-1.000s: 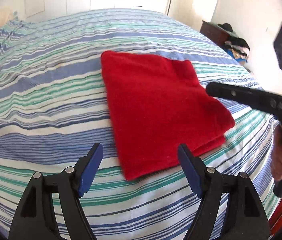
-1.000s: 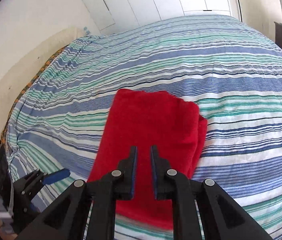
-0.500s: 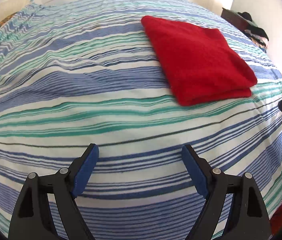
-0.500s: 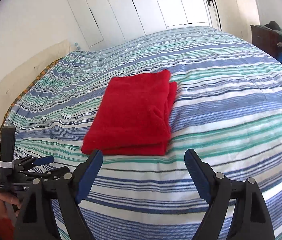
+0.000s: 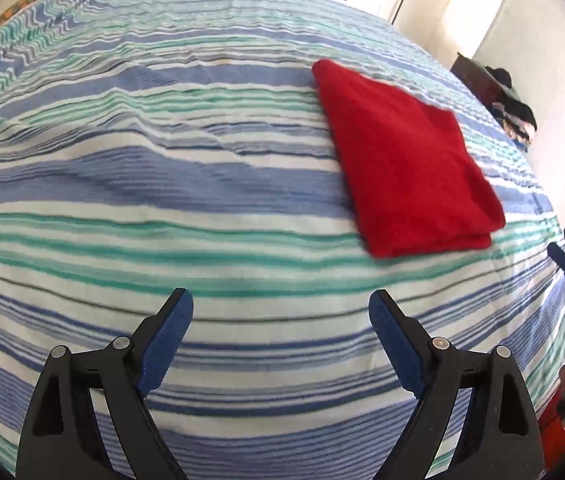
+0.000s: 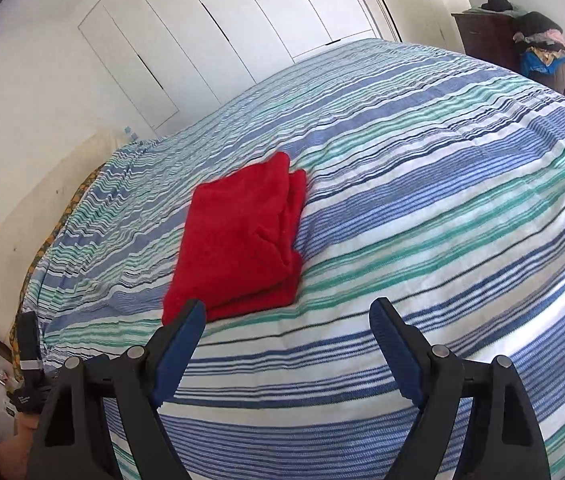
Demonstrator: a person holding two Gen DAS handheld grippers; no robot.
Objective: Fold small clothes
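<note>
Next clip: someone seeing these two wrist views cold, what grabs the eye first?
The folded red garment stands out at once, lying flat on the blue, green and white striped bedspread with its layered edges showing along one side. Next come the left gripper and the right gripper, both wide open with nothing between the blue pads, hanging above bare bedspread short of the garment.

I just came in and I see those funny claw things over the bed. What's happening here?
A person is folding small clothes on the striped bed, holding a claw-like gripper in each hand. The red cloth lies folded in a neat rectangle on the bedspread, and nothing is touching it. The left gripper and the right gripper are both open and empty; both have just been opening, with nothing between their jaws. This piece looks finished.
</note>
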